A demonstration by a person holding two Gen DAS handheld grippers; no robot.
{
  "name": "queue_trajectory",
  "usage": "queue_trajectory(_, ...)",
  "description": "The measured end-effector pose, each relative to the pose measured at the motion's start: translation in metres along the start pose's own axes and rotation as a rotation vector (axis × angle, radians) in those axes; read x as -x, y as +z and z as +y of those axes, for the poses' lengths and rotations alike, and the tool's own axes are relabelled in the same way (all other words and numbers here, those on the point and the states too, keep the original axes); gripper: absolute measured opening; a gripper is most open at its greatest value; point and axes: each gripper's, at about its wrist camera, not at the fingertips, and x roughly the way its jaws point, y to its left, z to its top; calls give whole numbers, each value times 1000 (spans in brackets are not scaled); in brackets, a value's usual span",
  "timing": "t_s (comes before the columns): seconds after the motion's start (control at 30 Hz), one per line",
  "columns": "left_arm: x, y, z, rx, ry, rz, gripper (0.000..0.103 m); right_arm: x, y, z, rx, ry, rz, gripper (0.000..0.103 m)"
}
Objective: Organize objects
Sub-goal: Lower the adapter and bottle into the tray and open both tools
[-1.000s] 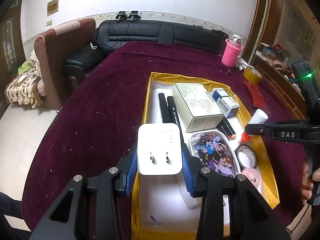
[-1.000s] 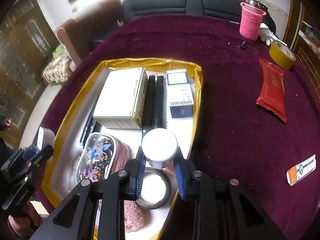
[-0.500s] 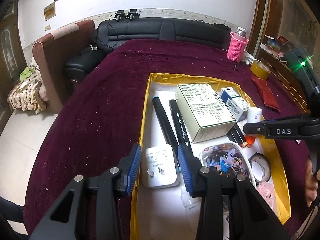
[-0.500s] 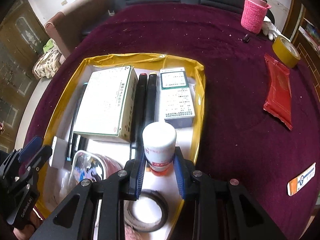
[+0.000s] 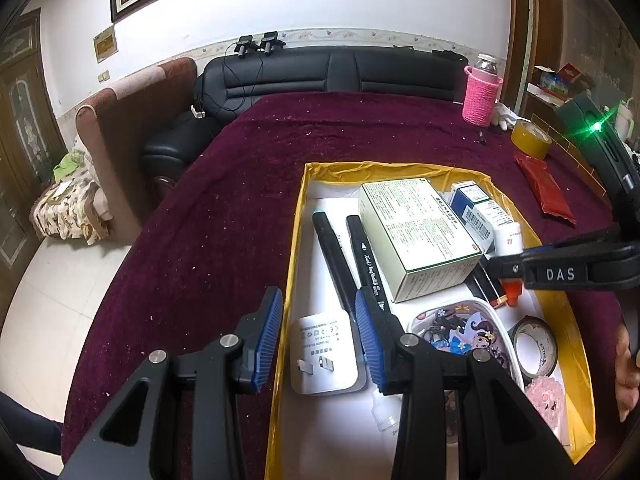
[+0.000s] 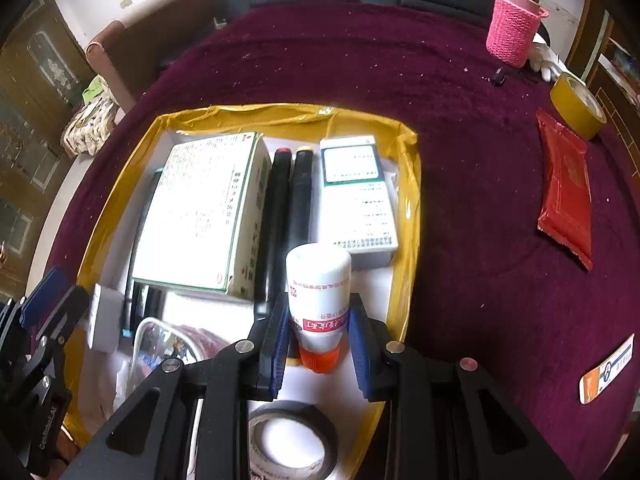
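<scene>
A yellow-walled tray (image 5: 294,240) with a white floor sits on the maroon tablecloth. A white plug charger (image 5: 324,350) lies on that floor, prongs up, just beyond the blue pads of my left gripper (image 5: 318,296). A strip of tray wall shows between the left pad and the charger, so the jaws are open around it. My right gripper (image 6: 318,304) is shut on a white bottle (image 6: 320,280) with an orange cap, gripped near the cap. The bottle hangs over the tray's right side, above a tape roll (image 6: 288,440).
The tray also holds a green-edged box (image 6: 200,208), two black markers (image 6: 288,208), a blue-and-white box (image 6: 356,192) and a cartoon tin (image 5: 460,332). On the cloth lie a red packet (image 6: 564,192), yellow tape (image 6: 578,108), a pink knitted holder (image 6: 512,36) and a small card (image 6: 608,368).
The charger was raised in my left jaws; it now lies on the tray floor past the pads. My right gripper sank toward the tray, and the bottle now shows its side.
</scene>
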Motion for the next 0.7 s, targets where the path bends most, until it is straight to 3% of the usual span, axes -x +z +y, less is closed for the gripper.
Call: queue_trajectory(0.7, -5, -1, 0, -8, 11, 7, 37, 5, -19, 9, 9, -30, 15, 30)
